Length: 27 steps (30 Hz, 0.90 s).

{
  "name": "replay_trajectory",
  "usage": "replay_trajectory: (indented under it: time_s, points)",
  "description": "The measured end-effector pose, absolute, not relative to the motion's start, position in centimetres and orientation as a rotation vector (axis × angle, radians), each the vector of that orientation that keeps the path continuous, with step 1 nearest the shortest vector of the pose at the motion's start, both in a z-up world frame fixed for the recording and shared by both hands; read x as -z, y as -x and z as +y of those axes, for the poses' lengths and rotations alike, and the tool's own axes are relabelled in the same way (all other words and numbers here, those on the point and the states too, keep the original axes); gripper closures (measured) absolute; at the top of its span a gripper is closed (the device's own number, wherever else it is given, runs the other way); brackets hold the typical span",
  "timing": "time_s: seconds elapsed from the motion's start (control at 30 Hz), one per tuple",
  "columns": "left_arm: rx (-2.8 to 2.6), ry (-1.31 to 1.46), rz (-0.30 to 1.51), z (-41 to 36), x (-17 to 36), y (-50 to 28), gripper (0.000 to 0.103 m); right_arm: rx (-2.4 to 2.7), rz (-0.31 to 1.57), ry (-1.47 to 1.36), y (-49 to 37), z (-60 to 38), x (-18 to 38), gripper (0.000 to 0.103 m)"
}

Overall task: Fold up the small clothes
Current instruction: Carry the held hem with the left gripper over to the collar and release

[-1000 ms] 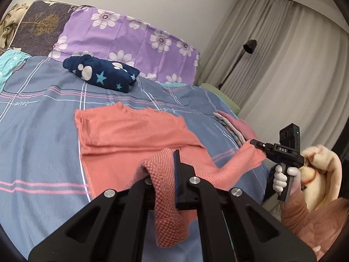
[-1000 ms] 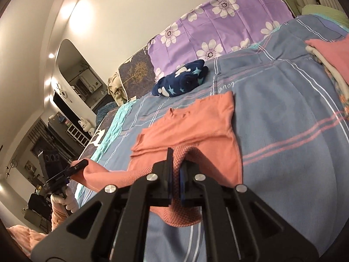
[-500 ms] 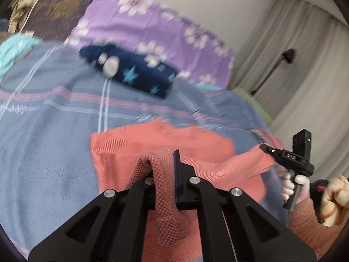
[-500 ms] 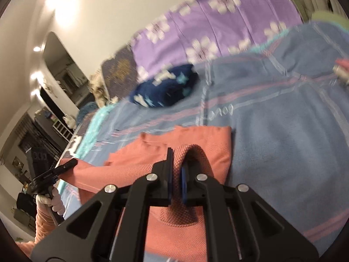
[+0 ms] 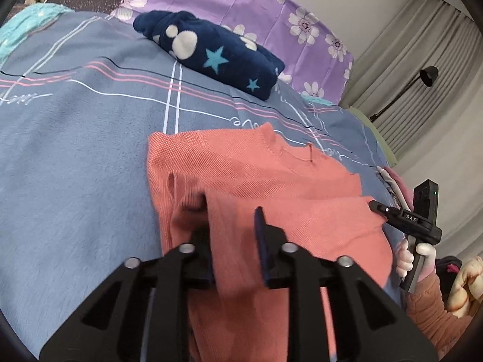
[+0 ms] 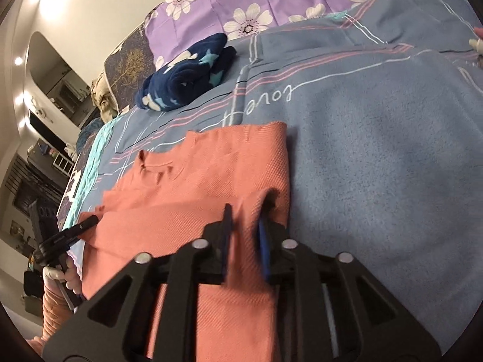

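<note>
Two grippers sat low over a coral top (image 5: 256, 178) on the blue blanket (image 5: 75, 166) of a bed. The top lay flat with its bottom edge folded up over the middle, and its neck pointed toward the purple flowered pillow (image 5: 241, 3).

The left gripper (image 5: 234, 241) was opening. A fold of coral cloth still sat between its fingers, but the pads no longer pinched it — the cloth was just draped there. The right gripper (image 6: 246, 235) was opening too, with the other end of the folded edge loose between its fingers. Seen from the left side, the right gripper (image 5: 374, 206) touched the far corner of the top, held by a person's hand (image 5: 416, 256) in a pale glove.

What could go wrong from here? The knit cloth looked bumpy and could catch on a pad. If a gripper pulled back fast, it could drag that corner along and undo the fold. If one side let go before the other, the edge could land crooked — then the next fold would come out lopsided. The soft blanket could also bunch up under the top.

A dark blue bundle with stars (image 6: 187, 75) lay well apart, near the pillow.
</note>
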<state>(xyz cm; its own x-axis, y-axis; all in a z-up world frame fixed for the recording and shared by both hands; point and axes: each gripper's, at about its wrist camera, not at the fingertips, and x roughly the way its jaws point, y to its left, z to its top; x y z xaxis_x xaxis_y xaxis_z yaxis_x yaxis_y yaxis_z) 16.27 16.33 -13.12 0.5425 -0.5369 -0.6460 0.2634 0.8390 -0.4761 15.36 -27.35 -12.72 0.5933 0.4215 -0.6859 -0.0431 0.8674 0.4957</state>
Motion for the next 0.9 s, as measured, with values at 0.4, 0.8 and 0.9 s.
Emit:
replay_trajectory:
  time_s: [0.4,0.8,0.9]
  points:
    - [0.523,0.369,0.858,17.0,11.4,-15.5,0.099,-0.329,0.866,-0.508,-14.3,-27.8,10.7,0.096]
    - [0.329,0.410,0.780,19.1,10.9,-21.1,0.059,-0.227,0.826,-0.505,-19.9,-29.8,10.1,0.068]
    - [0.325,0.371,0.843,18.9,12.0,-21.9,0.058,-0.220,0.844,-0.431,-20.4,-29.8,10.7,0.067]
